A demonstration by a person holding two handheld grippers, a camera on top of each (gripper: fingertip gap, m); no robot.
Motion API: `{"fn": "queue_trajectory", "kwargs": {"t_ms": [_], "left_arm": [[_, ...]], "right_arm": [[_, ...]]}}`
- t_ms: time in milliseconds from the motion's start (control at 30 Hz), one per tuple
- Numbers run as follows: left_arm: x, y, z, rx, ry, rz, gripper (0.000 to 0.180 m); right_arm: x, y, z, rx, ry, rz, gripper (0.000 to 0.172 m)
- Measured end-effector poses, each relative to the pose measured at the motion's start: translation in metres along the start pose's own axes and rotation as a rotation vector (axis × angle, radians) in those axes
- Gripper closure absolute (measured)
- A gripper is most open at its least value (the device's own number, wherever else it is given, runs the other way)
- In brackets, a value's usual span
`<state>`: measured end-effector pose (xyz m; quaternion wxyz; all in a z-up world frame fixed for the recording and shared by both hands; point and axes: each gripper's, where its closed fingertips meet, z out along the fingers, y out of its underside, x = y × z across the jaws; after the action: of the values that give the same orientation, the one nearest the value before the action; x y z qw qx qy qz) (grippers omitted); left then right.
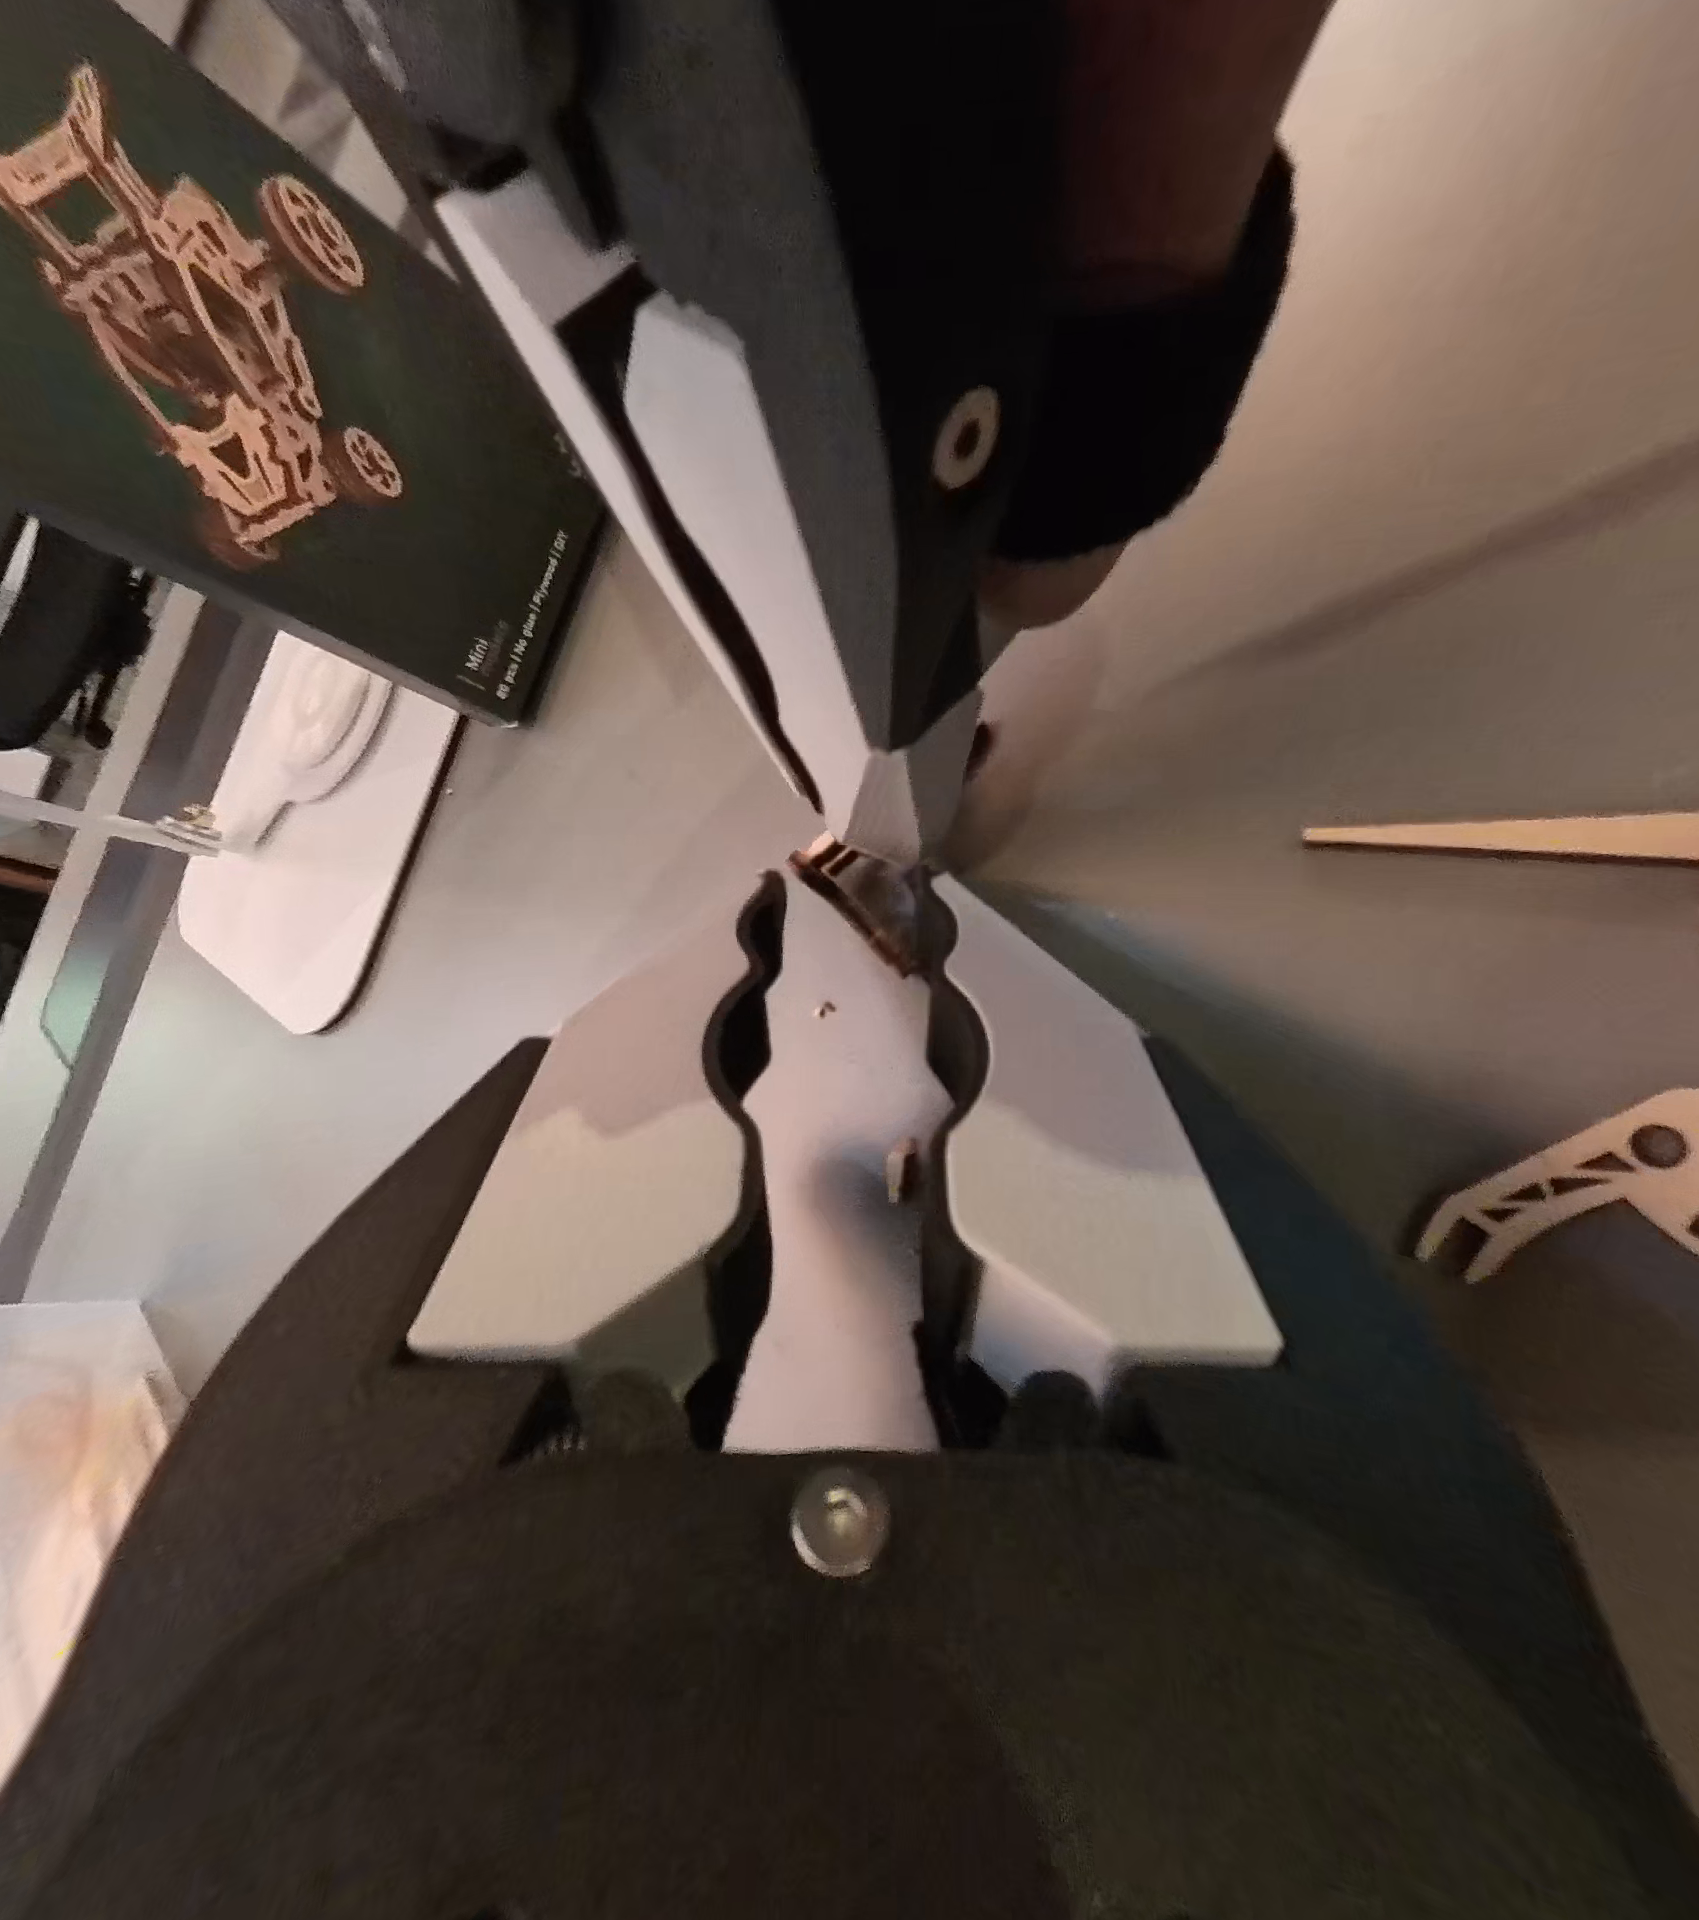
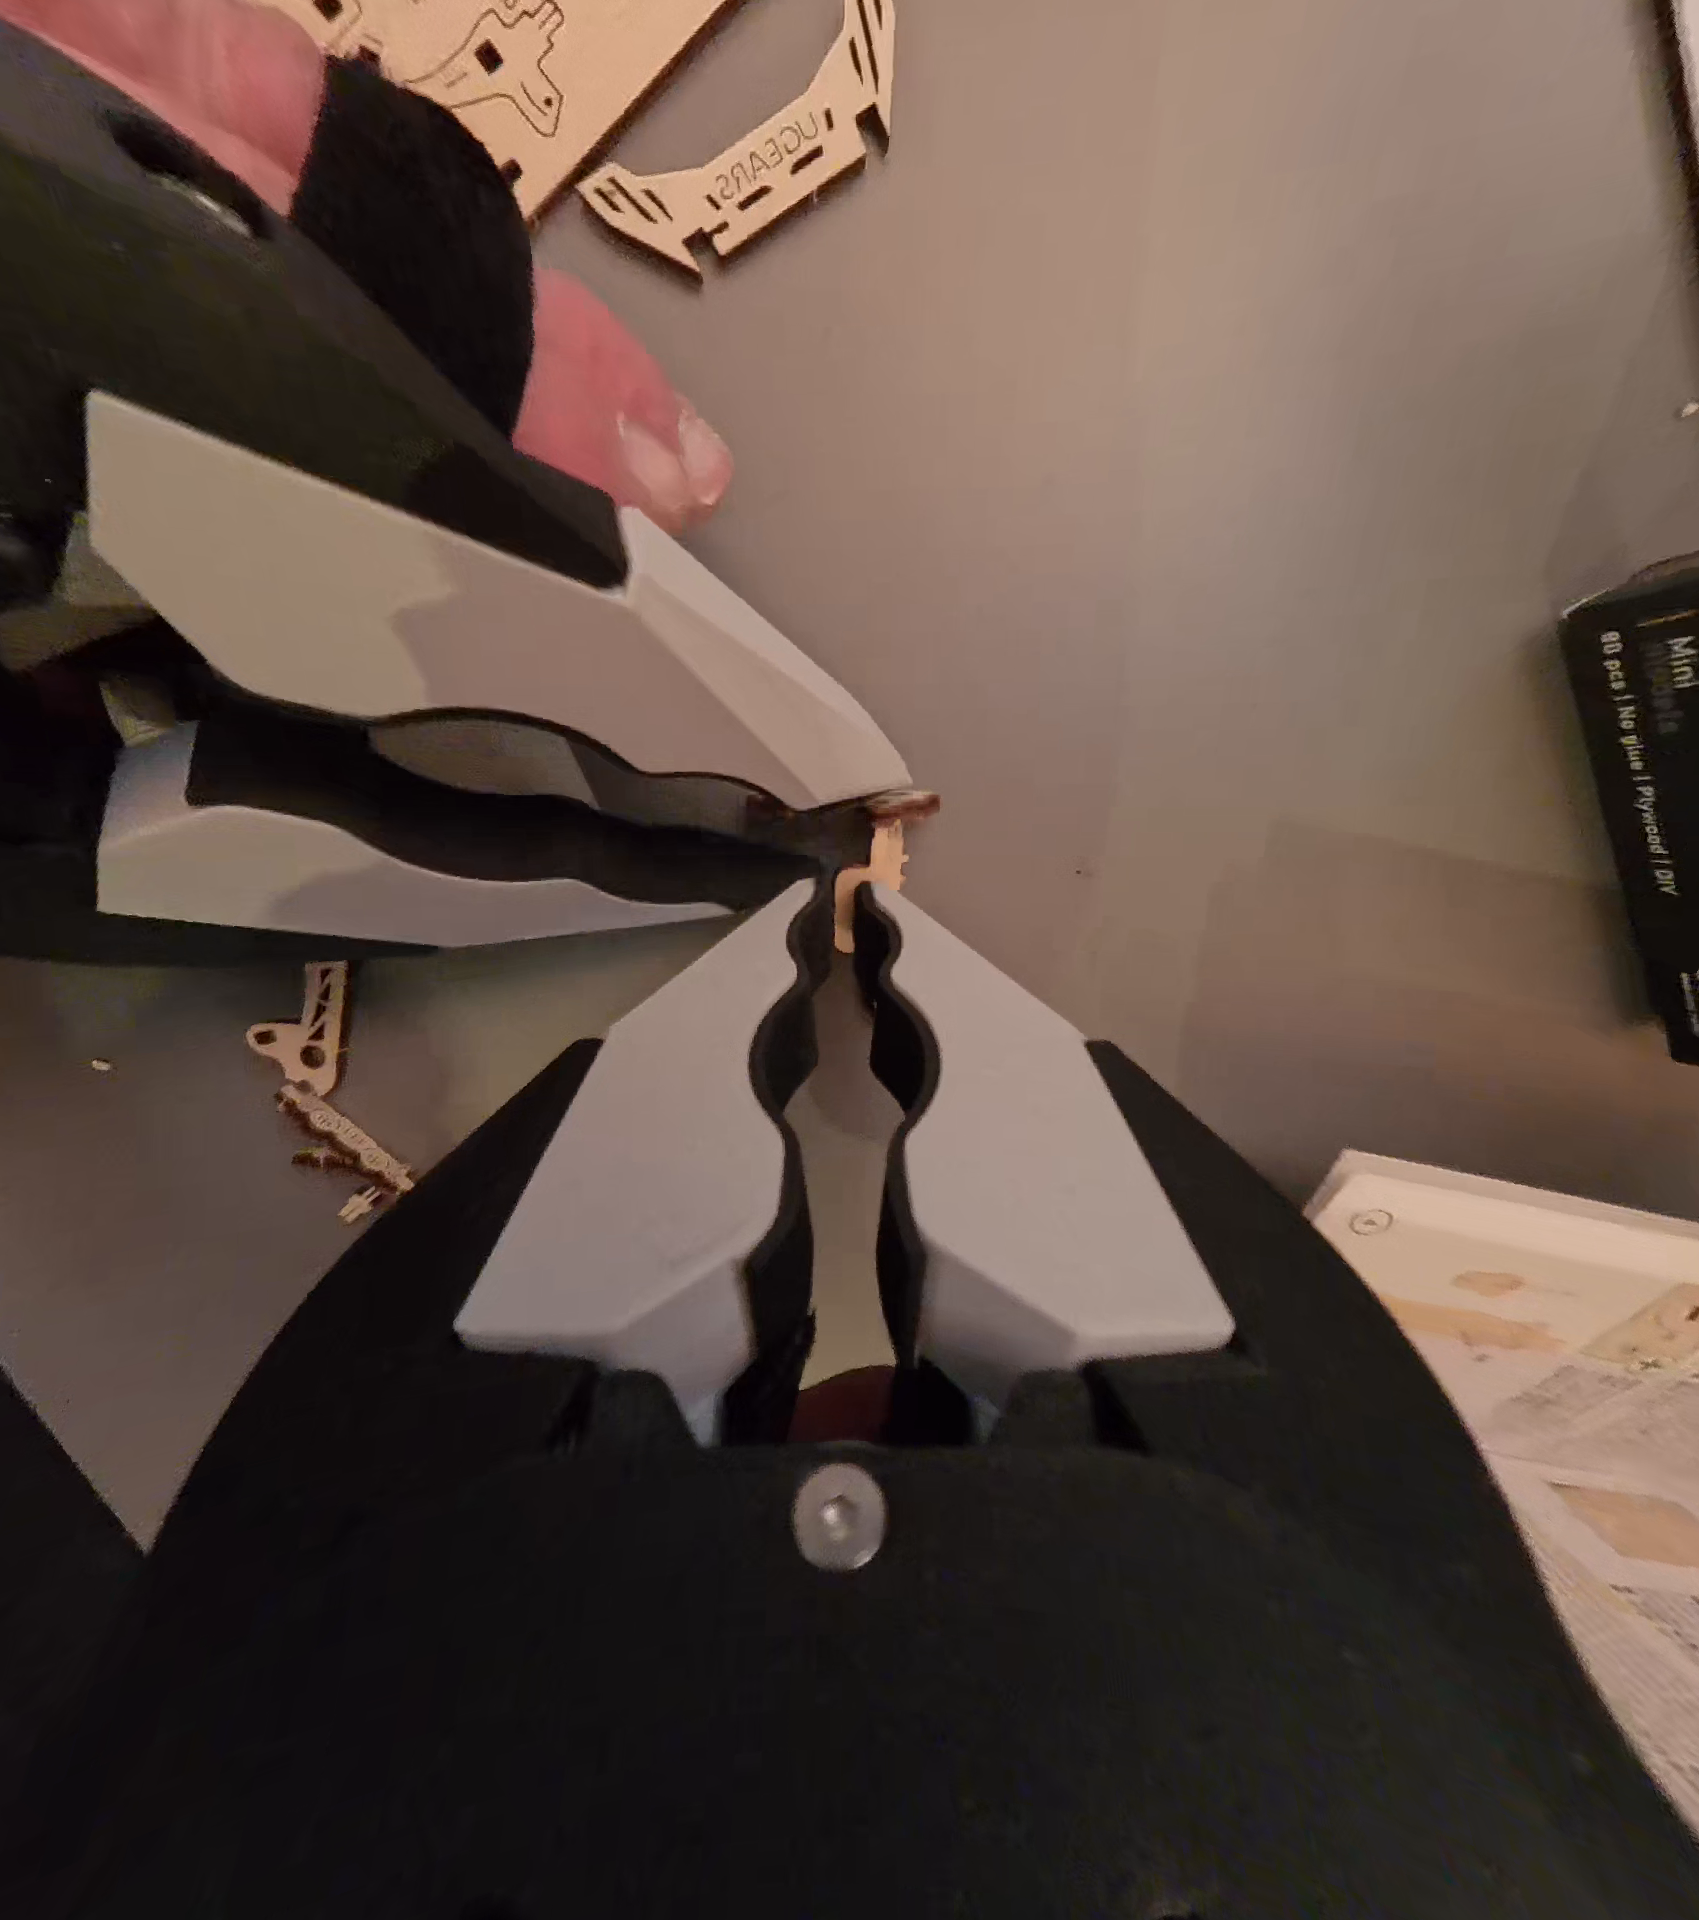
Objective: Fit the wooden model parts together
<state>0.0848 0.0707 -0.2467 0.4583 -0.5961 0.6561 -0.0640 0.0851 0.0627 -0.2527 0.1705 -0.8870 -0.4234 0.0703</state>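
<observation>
My left gripper (image 1: 853, 894) is shut on a small dark-edged wooden part (image 1: 860, 914), which lies slanted between its black pads. In the right wrist view this gripper (image 2: 855, 836) comes in from the left with the part (image 2: 912, 805) at its tips. My right gripper (image 2: 840, 906) is shut on a thin pale wooden part (image 2: 845, 920) that stands up out of its tips. Its upper end (image 2: 892, 854) touches the underside of the dark-edged part. In the left wrist view the right gripper (image 1: 876, 821) comes down from above, tip to tip with mine.
On the grey table (image 2: 1240, 520) lie a dark green model box (image 1: 201, 364), a white board (image 1: 305, 831), a wooden sheet (image 2: 533, 62), loose cut parts (image 1: 1603, 1174) (image 2: 762, 177) (image 2: 315, 1039) and an instruction sheet (image 2: 1603, 1455). A person's fingers (image 2: 616, 416) hold the left gripper. My two grippers' fingertips are within a few centimetres of each other.
</observation>
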Motion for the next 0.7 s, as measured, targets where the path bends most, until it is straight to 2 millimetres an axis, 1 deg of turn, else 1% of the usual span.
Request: {"fn": "queue_trajectory", "kwargs": {"t_ms": [33,133,167,233,300,400,500,600,700], "left_arm": [[0.001,-0.001,-0.001,0.011,0.019,-0.011,0.152],[0.002,0.000,-0.005,0.020,0.100,-0.095,0.136],[0.002,0.002,-0.007,0.015,0.124,-0.124,0.133],[0.004,0.002,-0.009,0.025,0.161,-0.149,0.136],[0.002,-0.001,-0.011,0.047,0.162,-0.161,0.137],[-0.001,0.001,-0.011,0.045,0.154,-0.180,0.139],[-0.003,0.001,-0.012,0.050,0.164,-0.207,0.137],[-0.008,0.003,-0.012,0.053,0.166,-0.225,0.138],[-0.016,0.005,-0.016,0.058,0.153,-0.229,0.144]], "right_arm": [[0.000,0.000,0.000,0.002,-0.007,-0.001,0.171],[-0.002,0.001,-0.002,0.013,-0.019,-0.015,0.171],[-0.004,-0.001,-0.003,0.031,-0.028,-0.021,0.171],[-0.005,-0.002,-0.005,0.053,-0.031,-0.027,0.171],[-0.004,-0.002,-0.004,0.071,-0.022,-0.025,0.171],[-0.006,0.004,-0.002,0.068,-0.026,0.006,0.171],[-0.001,0.004,-0.007,0.090,-0.007,0.023,0.171],[0.001,-0.002,-0.015,0.131,-0.008,0.025,0.171],[0.002,-0.010,-0.023,0.187,-0.009,0.014,0.171]]}}
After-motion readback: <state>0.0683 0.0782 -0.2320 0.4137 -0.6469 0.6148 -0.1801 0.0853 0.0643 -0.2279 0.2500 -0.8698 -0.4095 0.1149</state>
